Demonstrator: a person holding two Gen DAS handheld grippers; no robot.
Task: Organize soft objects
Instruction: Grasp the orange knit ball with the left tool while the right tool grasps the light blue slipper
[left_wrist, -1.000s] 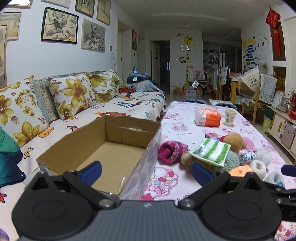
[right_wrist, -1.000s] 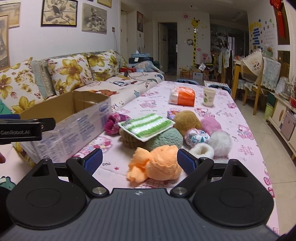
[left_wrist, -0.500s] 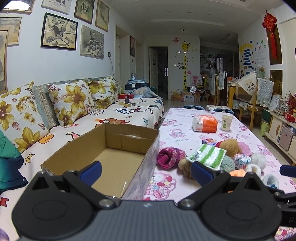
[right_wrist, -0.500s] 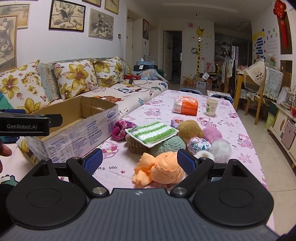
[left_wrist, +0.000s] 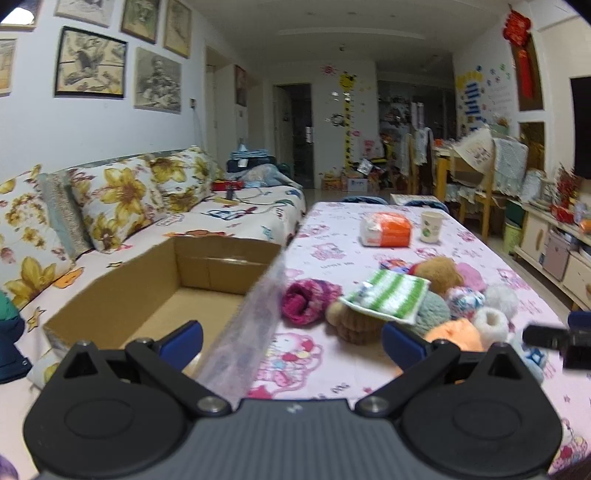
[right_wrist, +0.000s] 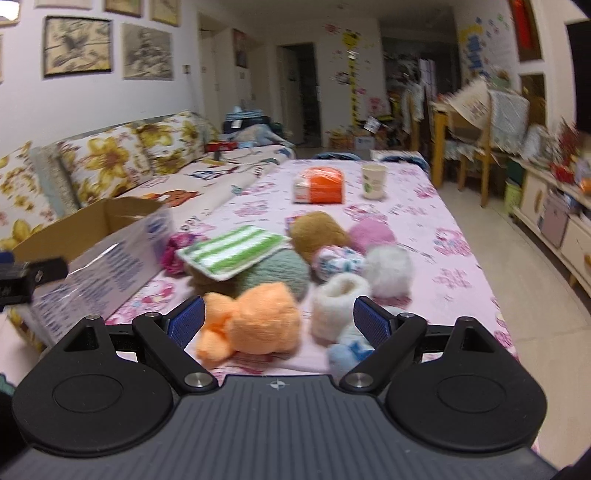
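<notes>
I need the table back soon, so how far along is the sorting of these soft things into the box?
Nothing looks done: the cardboard box shows only bare bottom. In hand: the right gripper is open, framing the orange plush, not clamped. The left gripper is open and empty by the box wall. Left: the whole pile, including the striped cloth, brown plush and magenta sock.

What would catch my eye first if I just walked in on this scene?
Most likely the heap of soft toys and yarn balls in the middle of the pink table, with an orange plush nearest, between the open right gripper. Next, the empty cardboard box at the table's left edge beside the floral sofa, with the left gripper open over its near wall.
</notes>
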